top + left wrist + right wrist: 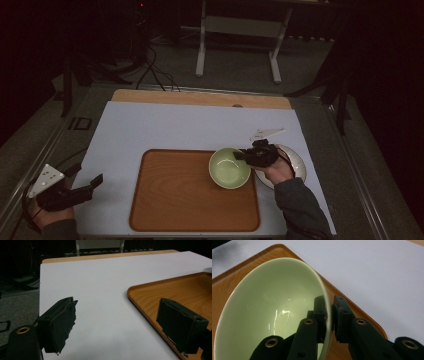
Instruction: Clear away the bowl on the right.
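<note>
A pale green bowl (229, 168) sits at the top right corner of a wooden tray (175, 200). My right gripper (242, 154) is shut on the bowl's right rim. In the right gripper view one jaw is inside the green bowl (269, 315) and the other outside, pinching the rim between them over the tray (367, 322). My left gripper (95, 181) hovers at the table's left edge, open and holding nothing. In the left gripper view its fingers (60, 322) stand wide apart over the white mat (105, 295), with the tray's corner (150, 295) at the right.
A white plate (298, 162) lies right of the tray, partly under the right hand. The white mat (175, 127) covers most of the wooden table (200, 96). Cables and a metal frame (237, 45) stand on the floor beyond the far edge.
</note>
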